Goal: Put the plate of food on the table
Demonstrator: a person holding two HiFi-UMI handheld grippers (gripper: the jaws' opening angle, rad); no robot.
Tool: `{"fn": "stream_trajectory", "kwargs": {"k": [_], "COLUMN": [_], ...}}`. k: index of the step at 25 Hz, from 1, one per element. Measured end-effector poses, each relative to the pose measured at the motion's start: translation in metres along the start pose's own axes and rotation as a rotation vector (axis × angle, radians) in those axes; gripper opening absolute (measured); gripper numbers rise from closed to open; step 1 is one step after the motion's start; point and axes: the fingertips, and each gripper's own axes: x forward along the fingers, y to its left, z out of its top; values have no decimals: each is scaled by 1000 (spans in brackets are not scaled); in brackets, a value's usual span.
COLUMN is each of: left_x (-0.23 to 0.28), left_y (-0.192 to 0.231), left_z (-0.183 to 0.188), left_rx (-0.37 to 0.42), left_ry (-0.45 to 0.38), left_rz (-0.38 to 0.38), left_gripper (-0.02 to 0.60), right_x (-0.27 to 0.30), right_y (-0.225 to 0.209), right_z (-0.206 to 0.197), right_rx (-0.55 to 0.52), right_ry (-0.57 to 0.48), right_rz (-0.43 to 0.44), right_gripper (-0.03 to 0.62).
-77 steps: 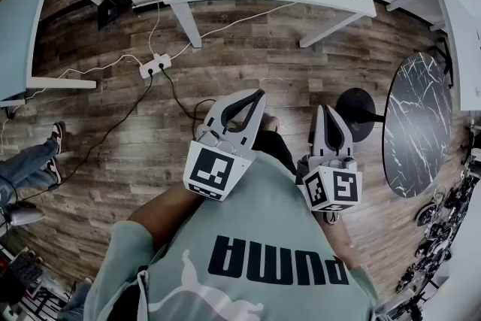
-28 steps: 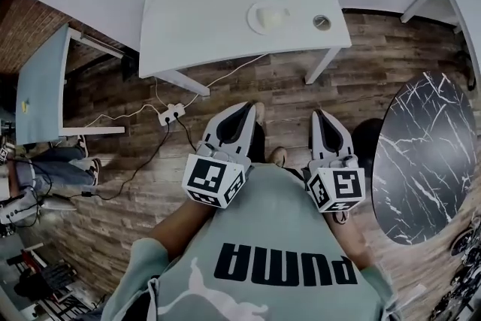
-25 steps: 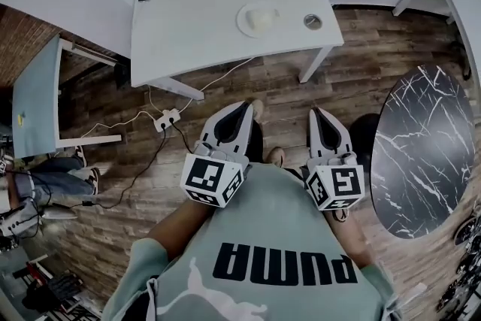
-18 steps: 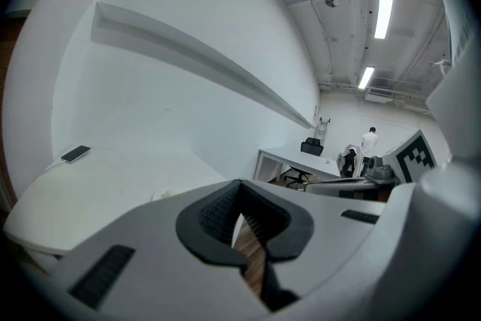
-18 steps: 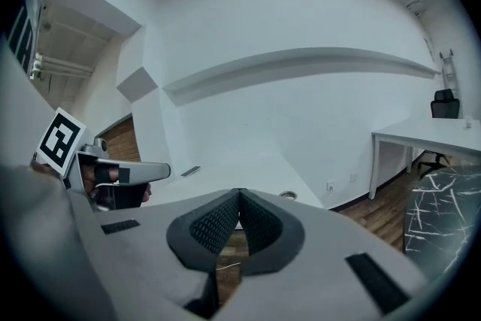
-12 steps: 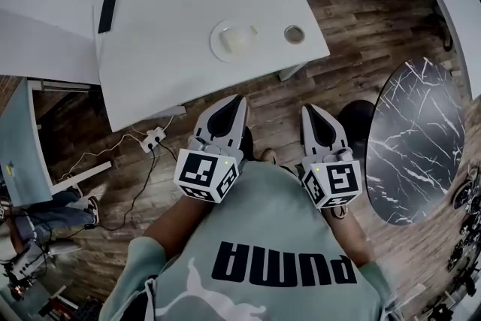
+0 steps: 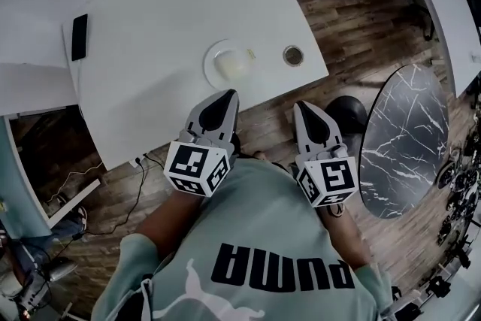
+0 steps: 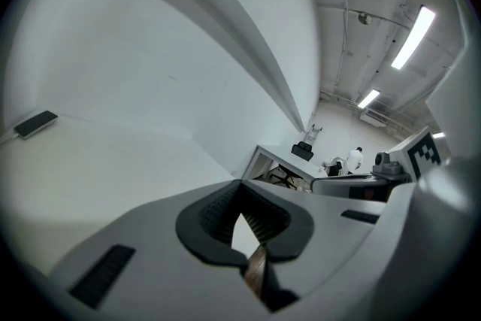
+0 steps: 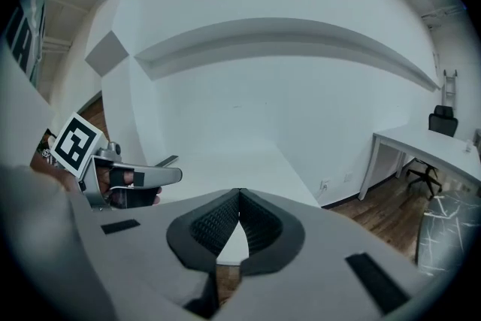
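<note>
A white plate with a pale mound of food rests on the white table, near its front edge. My left gripper is shut and empty, its tip over the table's front edge just short of the plate. My right gripper is also shut and empty, over the wooden floor by the table's near corner. The left gripper view shows closed jaws over the bare tabletop. The right gripper view shows closed jaws at the table edge, with the left gripper beside them. Neither gripper view shows the plate.
A dark phone lies at the table's far left, also seen as the phone. A small round dish sits right of the plate. A round marble table stands to the right; another white desk beyond it. Cables trail on the floor.
The table with the plate has come much closer in the head view. Both grippers have moved forward to its near edge, still shut and empty.
</note>
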Motion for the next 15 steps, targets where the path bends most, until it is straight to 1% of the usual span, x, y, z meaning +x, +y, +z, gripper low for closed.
{"fn": "stream_trajectory", "kwargs": {"k": [4,7,10,15], "left_x": [12,18,24,31], "left_y": [32,48,62,82], "left_z": [7,7,1,-19], "left_rx": [-24,-41,-63,-141], "left_ry": [43,73,103,184], "left_rz": [-15,-30,-32,-19], "left_gripper": [6,6,6,6], "right_x": [30,48,62,80], "right_y": [1,3,5,7], "right_z": [5,7,4,-4], "right_rx": [1,2,-2,3], "right_ry": [32,47,73,127], "right_rz": [-23,-34,-31,-12], "right_gripper": [8,8,8,8]}}
